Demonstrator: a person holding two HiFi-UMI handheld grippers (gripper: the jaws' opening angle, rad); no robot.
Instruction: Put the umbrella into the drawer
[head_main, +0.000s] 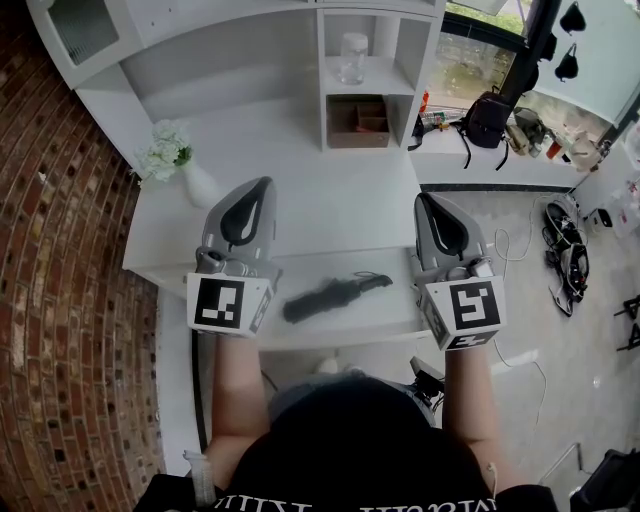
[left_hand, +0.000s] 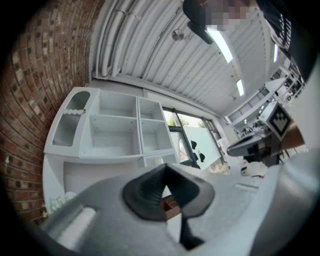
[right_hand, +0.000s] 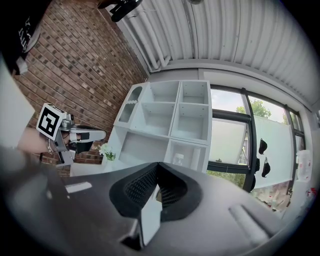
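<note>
Left gripper (head_main: 262, 187) clenched, nothing in it. Right gripper (head_main: 423, 199) likewise: jaws together, empty. Black folded umbrella (head_main: 335, 296) lies between them, untouched, on the white front ledge (head_main: 330, 325) of the white desk (head_main: 330, 200); can't tell if that ledge is a pulled-out drawer. Brown wooden box (head_main: 357, 122) sits in the white shelf unit (head_main: 405, 60) behind.
</note>
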